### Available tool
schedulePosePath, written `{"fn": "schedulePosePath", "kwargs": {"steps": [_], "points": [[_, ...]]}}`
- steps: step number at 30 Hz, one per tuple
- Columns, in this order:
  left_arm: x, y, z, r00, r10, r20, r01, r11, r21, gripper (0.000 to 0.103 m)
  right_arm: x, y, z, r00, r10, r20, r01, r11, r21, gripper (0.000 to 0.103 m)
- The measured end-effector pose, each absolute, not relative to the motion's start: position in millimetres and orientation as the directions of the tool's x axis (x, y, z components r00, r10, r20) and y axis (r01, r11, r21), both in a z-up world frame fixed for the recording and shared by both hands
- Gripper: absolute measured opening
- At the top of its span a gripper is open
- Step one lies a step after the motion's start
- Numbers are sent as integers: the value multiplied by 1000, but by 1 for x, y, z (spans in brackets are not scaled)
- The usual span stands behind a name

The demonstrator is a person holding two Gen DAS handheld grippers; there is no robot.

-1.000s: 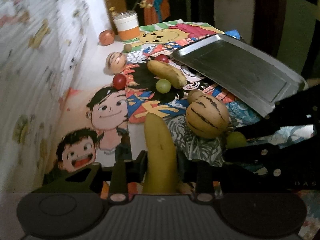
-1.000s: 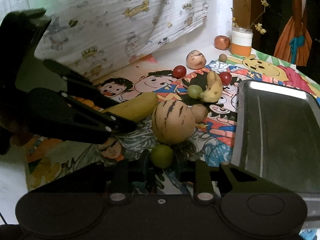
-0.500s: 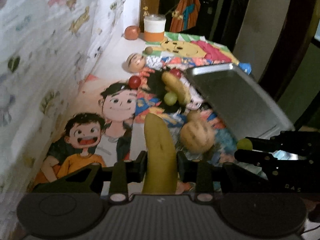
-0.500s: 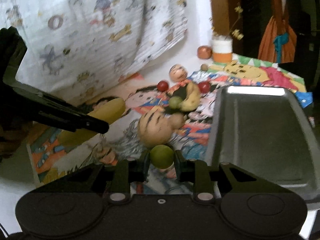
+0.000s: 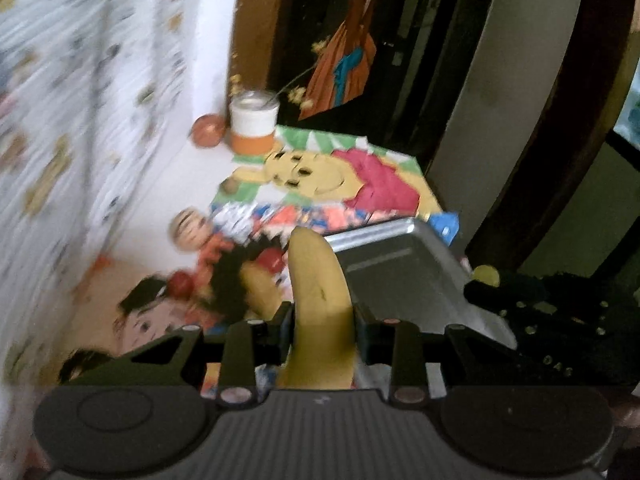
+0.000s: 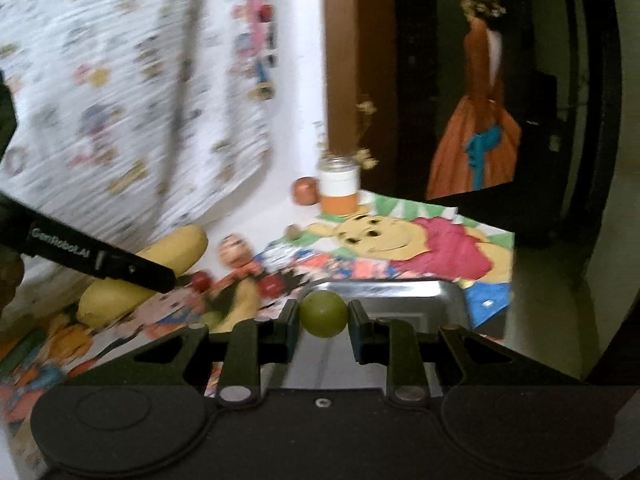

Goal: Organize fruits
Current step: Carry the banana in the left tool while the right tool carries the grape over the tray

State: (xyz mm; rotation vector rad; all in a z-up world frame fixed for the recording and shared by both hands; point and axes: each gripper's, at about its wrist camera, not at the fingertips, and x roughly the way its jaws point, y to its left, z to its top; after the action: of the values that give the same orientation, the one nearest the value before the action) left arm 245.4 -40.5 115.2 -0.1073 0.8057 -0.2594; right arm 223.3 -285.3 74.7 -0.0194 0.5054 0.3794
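Observation:
My left gripper (image 5: 322,316) is shut on a yellow banana (image 5: 320,300) and holds it up above the table, left of the steel tray (image 5: 404,276). The banana also shows in the right wrist view (image 6: 160,268). My right gripper (image 6: 323,314) is shut on a small green fruit (image 6: 323,313), raised over the near part of the tray (image 6: 416,294). That fruit shows at the right gripper's tip in the left wrist view (image 5: 485,275). On the cartoon cloth lie a second banana (image 5: 260,288), red fruits (image 5: 181,284) and a striped round fruit (image 5: 190,229).
A white and orange cup (image 5: 254,126) and a reddish fruit (image 5: 207,131) stand at the back by the wall. A patterned curtain (image 5: 80,100) hangs along the left. The table edge drops off to the right beyond the tray.
Both grippers have lifted with their fruits and moved up and toward the tray. The striped melon has dropped out of view below. The views are now blurred by motion.

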Motion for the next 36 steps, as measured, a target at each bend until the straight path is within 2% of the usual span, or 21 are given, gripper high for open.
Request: {"fn": "schedulePosePath", "kwargs": {"steps": [7, 15, 26, 36], "points": [[308, -79, 98, 642, -319, -697, 207, 948, -243, 35, 281, -310, 52, 804, 307, -509, -297, 949, 103, 28], [360, -109, 53, 574, -350, -740, 211, 937, -279, 35, 319, -313, 10, 776, 286, -562, -314, 948, 50, 28], [392, -126, 19, 538, -333, -774, 200, 943, -267, 35, 339, -313, -17, 741, 261, -619, -330, 944, 4, 28], [399, -129, 12, 549, -340, -764, 208, 941, -269, 35, 353, -304, -19, 729, 272, -628, -362, 932, -17, 28]]}}
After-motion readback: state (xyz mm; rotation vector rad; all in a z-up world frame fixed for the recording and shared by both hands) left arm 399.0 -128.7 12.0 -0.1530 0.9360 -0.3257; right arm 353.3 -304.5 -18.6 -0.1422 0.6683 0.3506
